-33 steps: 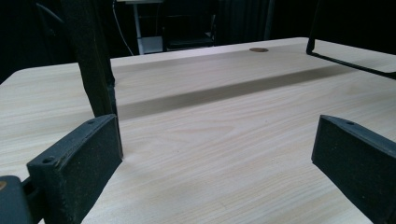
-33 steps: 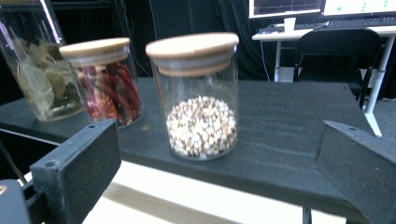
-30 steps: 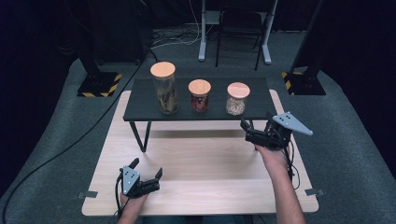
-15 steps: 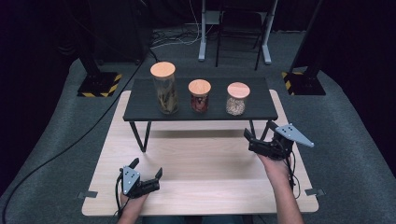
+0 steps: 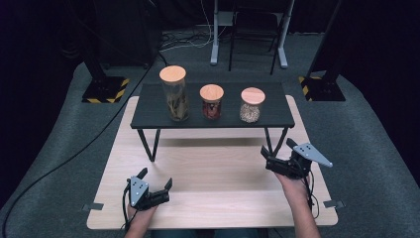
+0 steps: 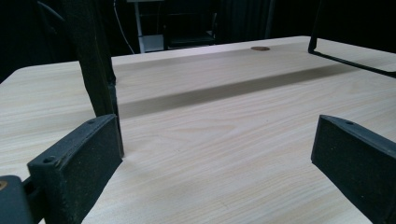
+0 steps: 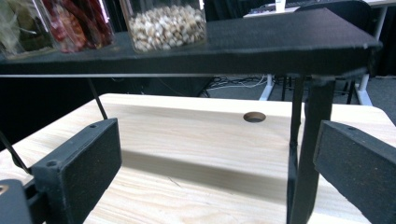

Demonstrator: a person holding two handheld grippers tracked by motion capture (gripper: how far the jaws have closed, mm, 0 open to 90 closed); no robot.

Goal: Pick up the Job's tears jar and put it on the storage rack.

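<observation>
The right gripper hangs with jaws wide and empty, just below the shelf's front edge; the grain jar stands above it at the right end. It should rise clear of that edge, then straddle the glass squarely. The left gripper, jaws also wide, rests low over the worktop.

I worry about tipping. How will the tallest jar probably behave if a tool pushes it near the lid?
The tallest jar looks narrow for its height, so a high push would likely tip it. Its clear wall seems smooth, perhaps slippery and fragile. The contents look loose and light.
</observation>
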